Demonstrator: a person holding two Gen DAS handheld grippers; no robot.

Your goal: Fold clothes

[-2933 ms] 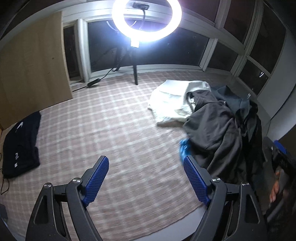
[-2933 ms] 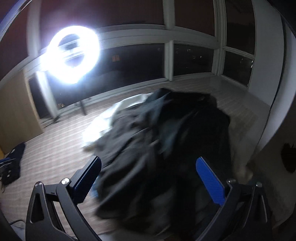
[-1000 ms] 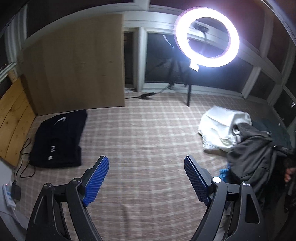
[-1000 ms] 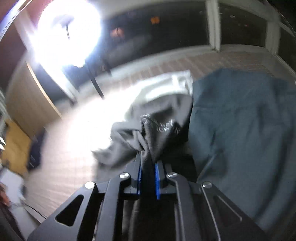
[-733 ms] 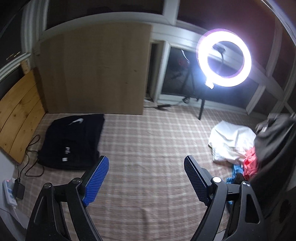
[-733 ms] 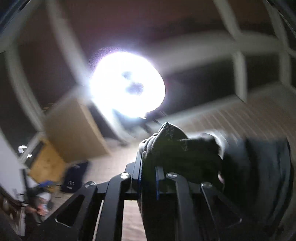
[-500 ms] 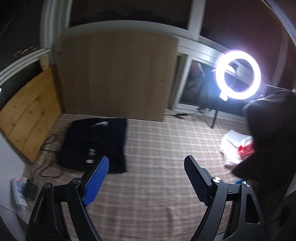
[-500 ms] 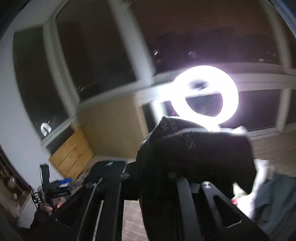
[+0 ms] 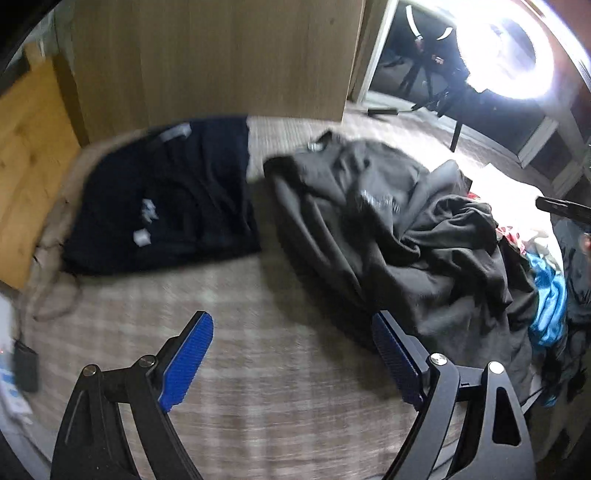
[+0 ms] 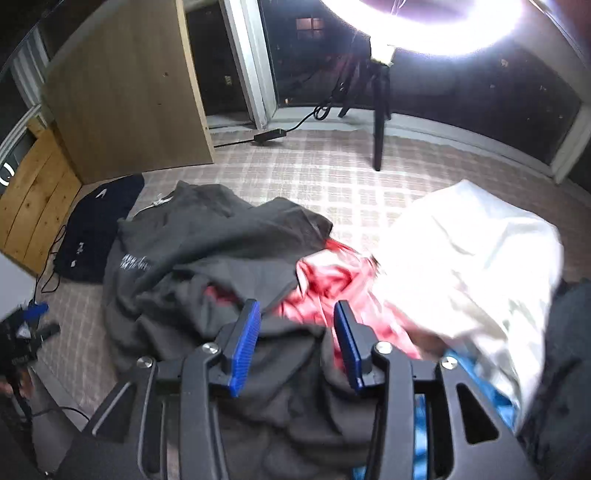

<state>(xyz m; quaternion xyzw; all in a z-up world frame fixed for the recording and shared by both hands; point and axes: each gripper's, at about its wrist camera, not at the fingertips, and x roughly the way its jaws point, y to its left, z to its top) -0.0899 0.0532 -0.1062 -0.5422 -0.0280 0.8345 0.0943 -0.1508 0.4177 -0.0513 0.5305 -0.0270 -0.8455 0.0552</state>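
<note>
A dark grey hoodie (image 9: 388,221) lies crumpled on the checked rug (image 9: 258,369), spread loosely with pale lettering showing on its chest and a neck label at its far end. In the right wrist view the same hoodie (image 10: 207,258) fills the middle and lower part of the frame, rumpled, with its near folds running under the right gripper (image 10: 297,345). That gripper points steeply down over the heap; its jaws are opening, standing partly apart, and the blue pads press on nothing, though hoodie cloth lies below the gap. The left gripper (image 9: 291,360) hovers over bare rug with its jaws spread wide and nothing between them; the hoodie's edge lies just beside its right-hand finger. To the left of the hoodie, apart from it by a strip of rug, a black garment (image 9: 162,199) lies flat and folded, with small white marks on it. On the other side the hoodie overlaps a pile of clothes: a red garment (image 10: 332,288) touching and partly under it, a white garment (image 10: 461,258) beyond that, and a blue garment (image 9: 550,295) at the near edge. A ring light (image 10: 424,26) on a stand glares at the far side before dark windows, and a wooden panel (image 9: 214,59) leans behind the black garment.
</note>
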